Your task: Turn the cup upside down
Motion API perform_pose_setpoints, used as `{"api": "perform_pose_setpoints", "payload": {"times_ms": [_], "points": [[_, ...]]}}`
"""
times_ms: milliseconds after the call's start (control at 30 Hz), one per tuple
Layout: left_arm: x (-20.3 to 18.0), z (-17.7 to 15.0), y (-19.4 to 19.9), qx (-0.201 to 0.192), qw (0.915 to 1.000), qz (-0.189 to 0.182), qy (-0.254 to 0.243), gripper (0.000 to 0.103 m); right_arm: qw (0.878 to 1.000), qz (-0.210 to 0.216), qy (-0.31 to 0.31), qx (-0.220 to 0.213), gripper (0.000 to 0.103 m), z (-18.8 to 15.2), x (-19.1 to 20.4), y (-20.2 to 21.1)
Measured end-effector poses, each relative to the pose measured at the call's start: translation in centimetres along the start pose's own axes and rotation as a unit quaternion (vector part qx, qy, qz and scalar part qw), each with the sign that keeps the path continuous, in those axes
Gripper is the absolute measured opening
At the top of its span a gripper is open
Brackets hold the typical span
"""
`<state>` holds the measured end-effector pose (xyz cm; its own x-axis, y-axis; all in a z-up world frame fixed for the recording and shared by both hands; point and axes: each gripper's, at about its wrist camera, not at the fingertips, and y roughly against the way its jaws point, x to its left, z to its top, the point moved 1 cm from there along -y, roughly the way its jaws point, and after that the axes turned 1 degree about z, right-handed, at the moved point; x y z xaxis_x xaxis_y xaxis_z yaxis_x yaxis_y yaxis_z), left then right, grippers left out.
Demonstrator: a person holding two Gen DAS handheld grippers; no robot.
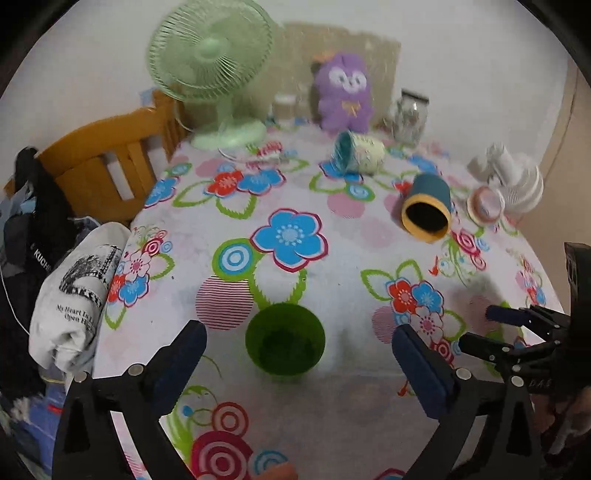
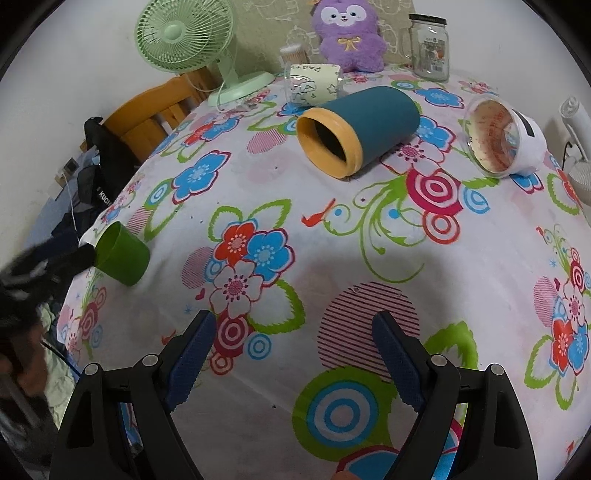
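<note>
One green cup (image 1: 285, 338) sits near the table's (image 1: 332, 251) left edge, tilted, mouth toward the left gripper (image 1: 299, 345), whose jaws are spread. Likely light, stiff, slick plastic (grip across the wall). Right gripper (image 2: 293, 345) spread, empty.

Wooden chair (image 1: 107, 162) beside floral-clothed table (image 1: 295, 206)

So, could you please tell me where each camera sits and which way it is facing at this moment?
Left wrist: rides the left gripper, looking forward and down at the green cup lying between its open fingers; the right gripper shows at the right.
Right wrist: rides the right gripper, open over bare tablecloth, facing the fan.
Shared: green cup, teal cup, fan.
</note>
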<state>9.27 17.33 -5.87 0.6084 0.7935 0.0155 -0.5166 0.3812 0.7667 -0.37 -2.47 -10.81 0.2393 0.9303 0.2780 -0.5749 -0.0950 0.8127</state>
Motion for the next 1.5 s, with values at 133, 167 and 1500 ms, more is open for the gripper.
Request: {"api": "perform_pose_setpoints", "payload": {"times_ms": [133, 167, 1500], "points": [[-0.5, -1.4, -2.0, -0.021, 0.9995, 0.022, -0.003, 0.074, 1.000, 0.002, 0.009, 0.003, 0.088, 0.0, 0.6, -0.1], [-0.6, -1.6, -2.6, -0.013, 0.9996, 0.023, -0.005, 0.066, 1.000, 0.001, 0.009, 0.003, 0.088, -0.1, 0.6, 0.0], [1.8, 3.3, -3.3, 0.101, 0.9948, 0.003, -0.009, 0.103, 1.000, 0.022, -0.001, -0.007, 0.088, -0.8, -0.9, 0.8]]}}
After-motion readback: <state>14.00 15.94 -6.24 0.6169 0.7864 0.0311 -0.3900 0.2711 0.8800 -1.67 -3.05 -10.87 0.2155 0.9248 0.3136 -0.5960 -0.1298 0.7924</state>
